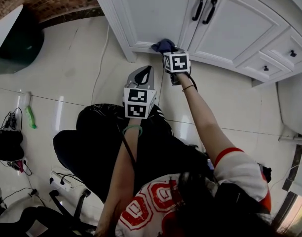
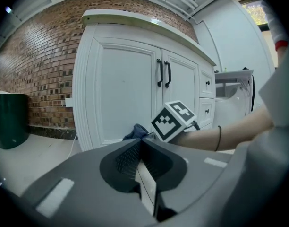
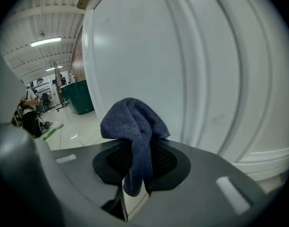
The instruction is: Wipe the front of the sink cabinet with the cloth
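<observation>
At twelve o'clock, low on the sink cabinet [image 1: 115, 19], our right tool [image 3: 137, 148] squeezes the cloth [image 3: 133, 122] so we can rub the door [image 1: 156, 11]. Our left tool [image 2: 140, 150] hangs back, closed and empty.

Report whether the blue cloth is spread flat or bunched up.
Bunched up. The cloth is pinched in the right gripper, folded over itself in a lump, close to the cabinet door.

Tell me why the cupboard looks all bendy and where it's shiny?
Right gripper view: the wide lens bends the white cabinet and blackens the corners, while the blue cloth looks sharp. Left gripper view: the brick wall curves too. Head view: lamp glare streaks the floor tiles.
</observation>
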{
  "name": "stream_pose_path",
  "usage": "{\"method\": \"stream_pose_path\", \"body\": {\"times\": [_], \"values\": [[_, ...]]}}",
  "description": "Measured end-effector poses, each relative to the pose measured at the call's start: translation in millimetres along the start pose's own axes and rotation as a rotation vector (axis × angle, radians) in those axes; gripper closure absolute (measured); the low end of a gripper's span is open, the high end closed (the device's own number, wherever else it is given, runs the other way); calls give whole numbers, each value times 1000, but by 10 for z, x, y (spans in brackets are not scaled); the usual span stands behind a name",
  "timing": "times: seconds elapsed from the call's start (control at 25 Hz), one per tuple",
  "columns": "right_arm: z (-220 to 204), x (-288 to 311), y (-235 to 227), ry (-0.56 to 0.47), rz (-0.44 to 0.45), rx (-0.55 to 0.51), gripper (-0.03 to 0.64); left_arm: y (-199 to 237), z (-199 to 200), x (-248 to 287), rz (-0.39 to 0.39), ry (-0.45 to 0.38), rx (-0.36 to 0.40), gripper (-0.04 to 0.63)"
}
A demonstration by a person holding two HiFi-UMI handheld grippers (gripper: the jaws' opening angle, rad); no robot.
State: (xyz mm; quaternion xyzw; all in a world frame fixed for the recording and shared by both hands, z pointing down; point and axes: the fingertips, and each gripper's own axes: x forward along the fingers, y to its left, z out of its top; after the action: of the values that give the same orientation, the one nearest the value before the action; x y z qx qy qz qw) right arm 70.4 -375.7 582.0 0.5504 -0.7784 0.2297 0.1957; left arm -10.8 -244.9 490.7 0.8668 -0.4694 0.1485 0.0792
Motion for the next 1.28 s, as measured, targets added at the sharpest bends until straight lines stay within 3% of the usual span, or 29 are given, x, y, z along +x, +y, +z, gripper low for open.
{"method": "stream_pose_path", "body": {"times": [0.32,0.52,0.68,1.04,1.28], "values": [[272,462,844,5,92,-63,534,363,-188,-320,63,-32,-86,595],[364,514,992,5,105,-85,534,402,-142,-358,61,-67,-99,595],[349,206,704,-23,77,-115,534,374,-136,-321,48,-69,-90,595],[185,-860,-704,-56,-125,-70,534,271,-116,-255,25,-64,-58,595],[377,-932,-730,-86,-121,-64,534,245,-107,-244,25,-68,-49,595]]}}
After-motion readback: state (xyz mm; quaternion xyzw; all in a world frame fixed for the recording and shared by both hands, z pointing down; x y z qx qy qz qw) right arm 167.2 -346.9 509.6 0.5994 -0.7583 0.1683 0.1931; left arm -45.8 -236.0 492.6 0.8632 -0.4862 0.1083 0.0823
